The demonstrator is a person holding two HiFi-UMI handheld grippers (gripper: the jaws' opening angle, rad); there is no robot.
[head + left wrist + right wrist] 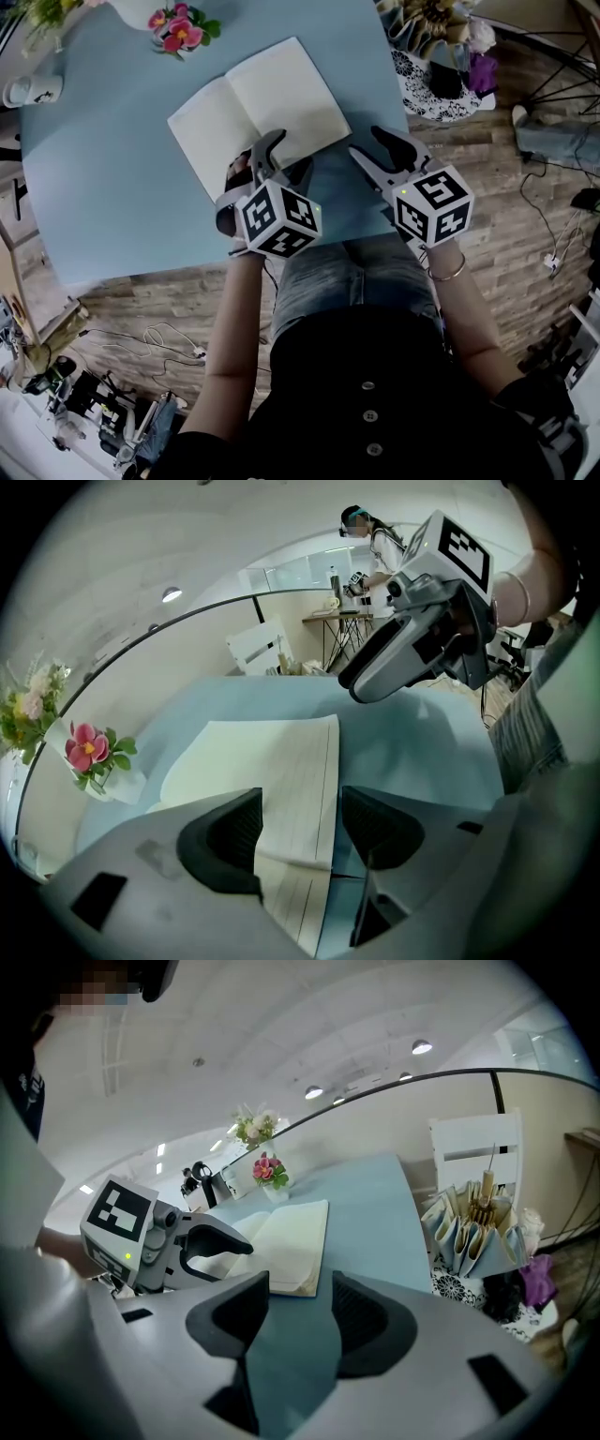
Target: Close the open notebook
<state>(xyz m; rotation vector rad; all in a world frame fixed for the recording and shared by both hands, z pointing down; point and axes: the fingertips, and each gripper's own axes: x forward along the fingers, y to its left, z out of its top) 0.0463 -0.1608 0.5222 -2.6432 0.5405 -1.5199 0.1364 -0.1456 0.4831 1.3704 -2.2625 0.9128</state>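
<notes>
Left claw point(300, 808), jaws apart, straddled a page edge; right claw point(300, 1309), jaws apart, held nothing. On the worktop point(112, 187), the notebook point(258, 108) lay fully open, centred toward the near edge. Closure judged not begun; the whole fold was outstanding.

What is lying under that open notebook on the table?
Only the light blue table shows around the notebook, which lies open on it. Anything directly beneath its pages is covered and cannot be seen. At the near edge, a page sits between the left gripper's open jaws.

notebook point(258, 103) cream, seemingly lined | table point(103, 178) pale blue | flowers point(181, 31) pink | floor point(497, 216) wood-grain
</notes>
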